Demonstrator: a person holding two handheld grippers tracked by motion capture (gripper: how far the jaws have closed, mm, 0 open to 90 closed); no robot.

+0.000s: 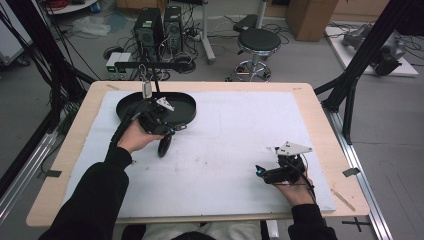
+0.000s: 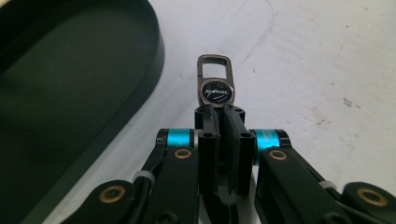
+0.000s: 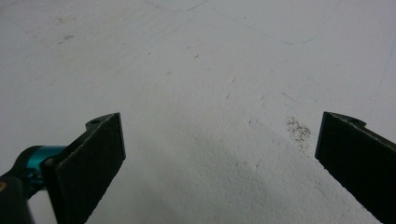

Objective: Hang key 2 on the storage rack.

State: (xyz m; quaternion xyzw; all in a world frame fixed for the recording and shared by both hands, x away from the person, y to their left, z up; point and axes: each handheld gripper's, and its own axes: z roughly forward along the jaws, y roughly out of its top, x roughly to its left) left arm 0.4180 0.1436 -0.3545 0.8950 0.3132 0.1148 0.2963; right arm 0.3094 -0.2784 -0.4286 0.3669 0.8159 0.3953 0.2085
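From the high view, my left gripper (image 1: 165, 142) was just beside the near rim of the black oval tray (image 1: 187, 117), which stood at the far left part of the white mat (image 1: 225, 165). My left hand (image 1: 136, 137) held it in front of the tray, and a dark thing hung down from its jaws over the mat; I could not tell its form from there. My right gripper (image 1: 261, 172) was well apart from the tray, to the right and nearer to me, low over the mat in my right hand (image 1: 295, 190).

In the left gripper view, the jaws of my left gripper (image 2: 219, 119) were pressed together on a metal key-ring clasp (image 2: 215, 86). The clasp stood up out of the tips, with its open loop at the top and a round dark badge under the loop. The tray (image 2: 154, 70) lay to the left of the clasp, near it but not touching, and the white mat (image 2: 327, 56) was under and to the right.

In the right gripper view, the two jaws of my right gripper (image 3: 219, 144) stood wide apart with nothing between them. Below them was the bare mat (image 3: 210, 70) with some small dark specks.
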